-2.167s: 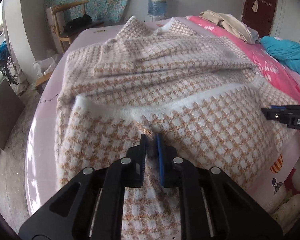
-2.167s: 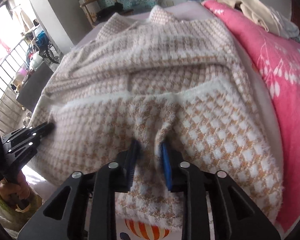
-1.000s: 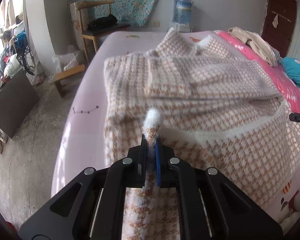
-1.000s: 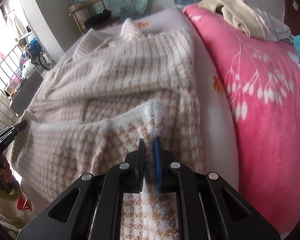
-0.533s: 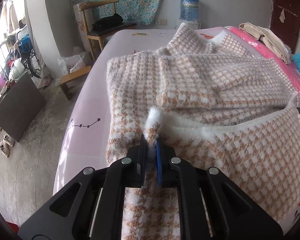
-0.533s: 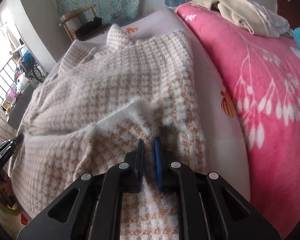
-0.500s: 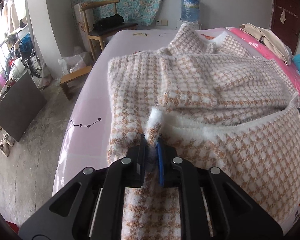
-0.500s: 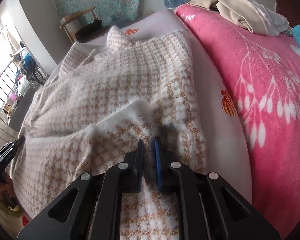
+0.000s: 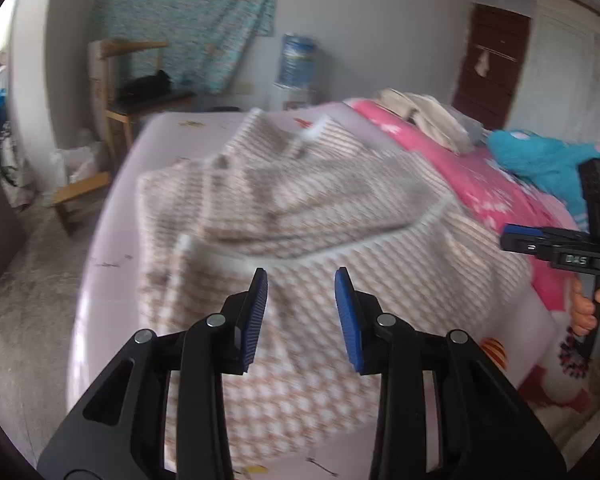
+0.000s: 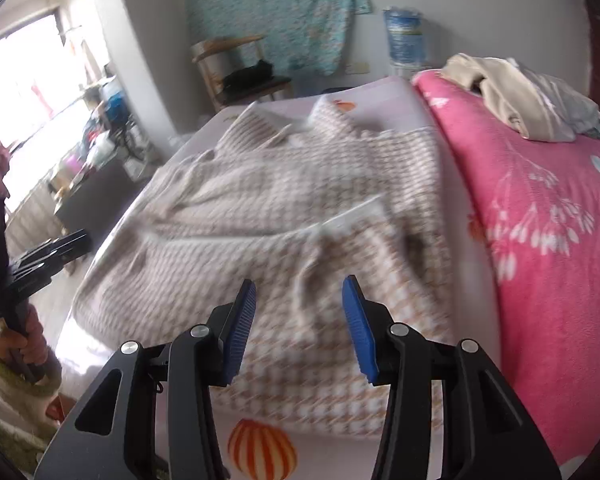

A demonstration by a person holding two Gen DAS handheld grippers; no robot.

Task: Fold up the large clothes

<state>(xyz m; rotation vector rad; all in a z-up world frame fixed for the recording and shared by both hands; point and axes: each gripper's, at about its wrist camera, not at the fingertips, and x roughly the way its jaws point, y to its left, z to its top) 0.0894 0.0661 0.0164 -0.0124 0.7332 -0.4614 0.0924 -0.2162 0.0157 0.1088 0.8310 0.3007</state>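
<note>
**Both tongs let go above the folded knit**

The large fuzzy tan-and-white houndstooth knit garment [image 9: 340, 216] lay spread across the pale lilac bed sheet [image 9: 108, 248], its near half turned up over the far half so that a white trimmed edge [image 9: 380, 240] ran across the middle. Its collar end pointed toward the far wall. In both views the picture was smeared, so the finer folds could not be made out.

The left tongs [image 9: 301, 280] hung above the near part of the garment, their blue ribbed pads [image 9: 256, 312] coming apart, with nothing between them. The right tongs [image 10: 299, 292] stood the same way over the garment's near right corner, blue pads [image 10: 360, 324] widening and bare of cloth. Seen from the left camera, the right tongs showed at the right edge, held by a hand [image 9: 588, 308].

To the right of the garment lay a bright pink blanket with white flower print [image 10: 540, 216], carrying a heap of beige clothes [image 10: 512, 96] at its far end. A wooden chair [image 10: 236, 68] and a blue water bottle [image 10: 404, 36] stood by the far wall under a hanging turquoise patterned cloth [image 10: 276, 12].
</note>
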